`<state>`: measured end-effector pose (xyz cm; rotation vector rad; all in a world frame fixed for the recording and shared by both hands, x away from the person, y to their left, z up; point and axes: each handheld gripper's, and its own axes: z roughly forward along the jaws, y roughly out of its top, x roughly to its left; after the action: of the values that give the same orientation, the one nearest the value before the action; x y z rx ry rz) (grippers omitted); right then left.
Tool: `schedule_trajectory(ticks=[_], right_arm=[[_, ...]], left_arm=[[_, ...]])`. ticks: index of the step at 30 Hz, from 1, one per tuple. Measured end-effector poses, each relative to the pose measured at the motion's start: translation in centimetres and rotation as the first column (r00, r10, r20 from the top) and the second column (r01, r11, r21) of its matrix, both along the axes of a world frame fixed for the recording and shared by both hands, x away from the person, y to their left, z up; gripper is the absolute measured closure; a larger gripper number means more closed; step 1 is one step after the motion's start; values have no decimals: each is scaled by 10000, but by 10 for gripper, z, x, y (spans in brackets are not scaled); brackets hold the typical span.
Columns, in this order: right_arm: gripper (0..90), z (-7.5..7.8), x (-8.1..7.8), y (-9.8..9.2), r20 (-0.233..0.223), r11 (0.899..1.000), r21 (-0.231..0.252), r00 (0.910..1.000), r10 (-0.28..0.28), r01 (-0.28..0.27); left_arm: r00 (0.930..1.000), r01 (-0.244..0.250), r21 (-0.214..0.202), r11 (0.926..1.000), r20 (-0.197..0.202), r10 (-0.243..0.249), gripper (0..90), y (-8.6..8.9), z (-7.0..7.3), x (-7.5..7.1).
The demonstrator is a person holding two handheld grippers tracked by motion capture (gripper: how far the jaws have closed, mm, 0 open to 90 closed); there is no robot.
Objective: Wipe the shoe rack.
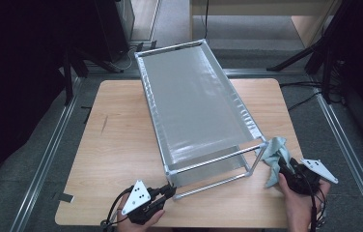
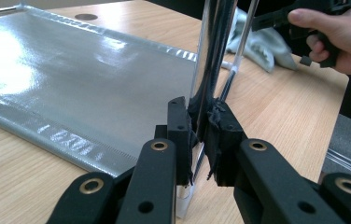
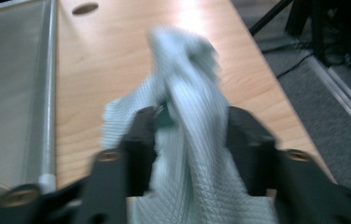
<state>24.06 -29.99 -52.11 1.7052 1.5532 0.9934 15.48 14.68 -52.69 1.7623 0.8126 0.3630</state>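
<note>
Claws first: our left claw point(image 2: 200, 135) pinches the metal rack point(image 1: 194, 96) by its near corner post. Our right claw point(image 3: 190, 135) is part open, with the pale cloth point(image 3: 187, 98) bunched loosely between its jaws.

From my station I see a pale wooden table point(image 1: 117, 140) with a fine straight grain and one short dark streak towards its left edge. The rack point(image 1: 191, 104) across its middle has a silvery metal frame and a glossy silver-grey sheet, with a paler woven band along each long side. At the table's near right corner lies a cloth point(image 1: 273, 154) of pale blue-green, its weave a small ribbed diamond texture in the right gripper view. The left gripper point(image 1: 167, 192) and the right gripper point(image 1: 282, 166) are both matt black with brass-coloured rivets, each topped by a light grey plate dotted black. The floor around is grey.
</note>
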Motion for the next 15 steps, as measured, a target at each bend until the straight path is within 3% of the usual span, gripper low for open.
schedule_trajectory(ticks=[2,6,8,11,12,13,15], right_arm=[[394,13,-9,2,469,9999,128,9989,96,-102],[361,30,-29,12,1028,9921,477,9885,1107,-1161],[377,36,-38,22,1352,9816,497,9750,1764,-1845],[389,41,-43,40,1717,9554,483,9447,2794,-2913],[407,41,-42,48,1774,9419,432,9304,3208,-3330],[428,40,-41,54,1772,9381,321,9257,3343,-3449],[520,35,-33,67,1441,9414,-60,9313,3346,-3373]], left_arm=[[10000,-22,-9,10000,7,22,812,1,0,1],[10000,-81,7,10000,-20,81,812,3,0,2],[9999,-112,14,9999,-15,112,811,3,0,3],[9999,-148,17,9999,-19,148,812,3,0,3],[9999,-150,22,9999,-5,150,811,3,0,3],[9999,-153,5,9999,-15,153,812,3,0,3],[9999,-169,0,9999,-27,169,811,3,0,3]])
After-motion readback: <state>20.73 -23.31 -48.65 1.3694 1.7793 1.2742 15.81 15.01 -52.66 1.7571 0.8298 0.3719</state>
